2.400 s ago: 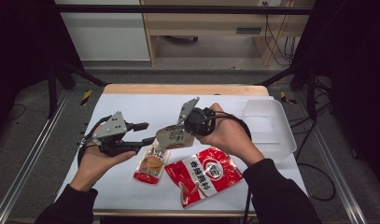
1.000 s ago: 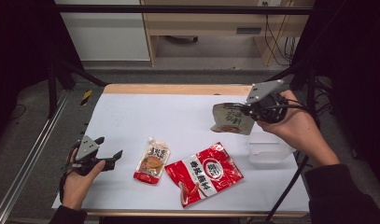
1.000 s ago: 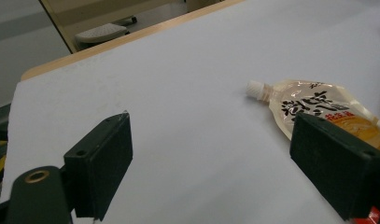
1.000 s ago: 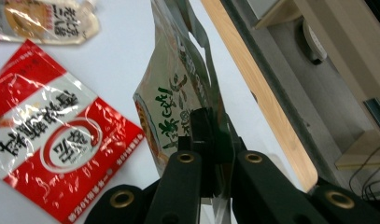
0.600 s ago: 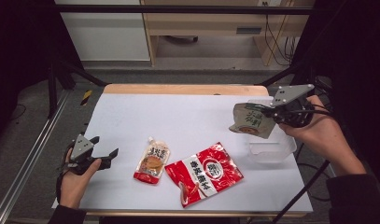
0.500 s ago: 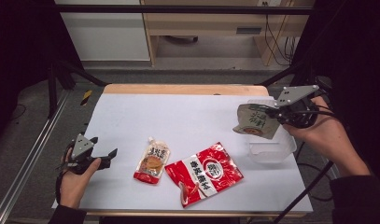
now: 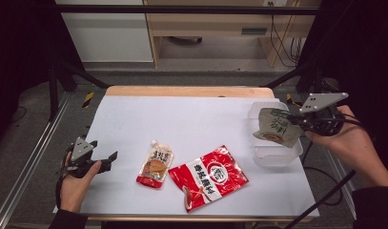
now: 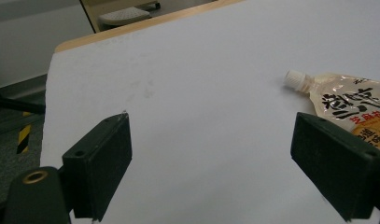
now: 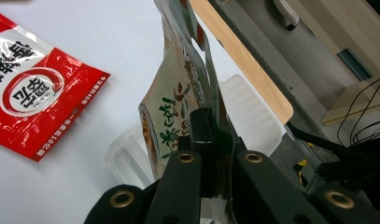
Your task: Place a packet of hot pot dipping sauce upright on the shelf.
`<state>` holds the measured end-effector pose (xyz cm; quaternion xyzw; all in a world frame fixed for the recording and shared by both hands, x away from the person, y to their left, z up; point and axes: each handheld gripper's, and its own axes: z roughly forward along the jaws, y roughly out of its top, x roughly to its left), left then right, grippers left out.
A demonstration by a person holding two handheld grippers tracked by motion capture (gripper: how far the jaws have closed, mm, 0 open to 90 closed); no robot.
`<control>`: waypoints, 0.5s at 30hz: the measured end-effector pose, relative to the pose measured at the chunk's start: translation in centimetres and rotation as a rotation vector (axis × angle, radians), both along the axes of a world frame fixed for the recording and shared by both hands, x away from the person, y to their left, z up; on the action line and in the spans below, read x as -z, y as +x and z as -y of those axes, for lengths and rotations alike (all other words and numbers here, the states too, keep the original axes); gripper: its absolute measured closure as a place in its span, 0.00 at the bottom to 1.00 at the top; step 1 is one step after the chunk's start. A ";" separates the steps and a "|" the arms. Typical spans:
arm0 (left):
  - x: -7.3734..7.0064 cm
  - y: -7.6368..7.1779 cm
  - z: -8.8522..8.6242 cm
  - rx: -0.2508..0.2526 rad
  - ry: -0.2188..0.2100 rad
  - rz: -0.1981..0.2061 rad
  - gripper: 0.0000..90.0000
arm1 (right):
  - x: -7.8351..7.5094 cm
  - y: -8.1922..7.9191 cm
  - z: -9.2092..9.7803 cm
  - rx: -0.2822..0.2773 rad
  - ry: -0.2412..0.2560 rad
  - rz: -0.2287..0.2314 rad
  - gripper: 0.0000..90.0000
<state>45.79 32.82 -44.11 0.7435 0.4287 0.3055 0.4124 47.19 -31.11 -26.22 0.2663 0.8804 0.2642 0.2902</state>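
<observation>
Right hand-held gripper (image 7: 296, 120): jaws clamped on a green pouch (image 7: 276, 128), which hangs from them above a clear tray (image 7: 277, 157). Left hand-held gripper (image 7: 108, 157): jaws spread, empty, low over the counter (image 7: 191, 119); a spouted pouch (image 7: 156, 164) just beyond its tips, a red packet (image 7: 210, 175) farther on.

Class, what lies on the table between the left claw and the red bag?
In the high view, a spouted pouch lies between the left claw and the red bag.
</observation>
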 end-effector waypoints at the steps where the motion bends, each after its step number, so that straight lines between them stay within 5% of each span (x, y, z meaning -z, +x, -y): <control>1: 0.0 0.0 0.0 0.000 -0.001 -0.001 0.14 | 0.1 0.0 0.2 0.002 0.000 -0.002 1.00; 15: 0.0 0.0 -0.1 -0.003 -0.001 -0.002 0.14 | 1.6 -0.3 1.8 -0.021 0.018 -0.033 1.00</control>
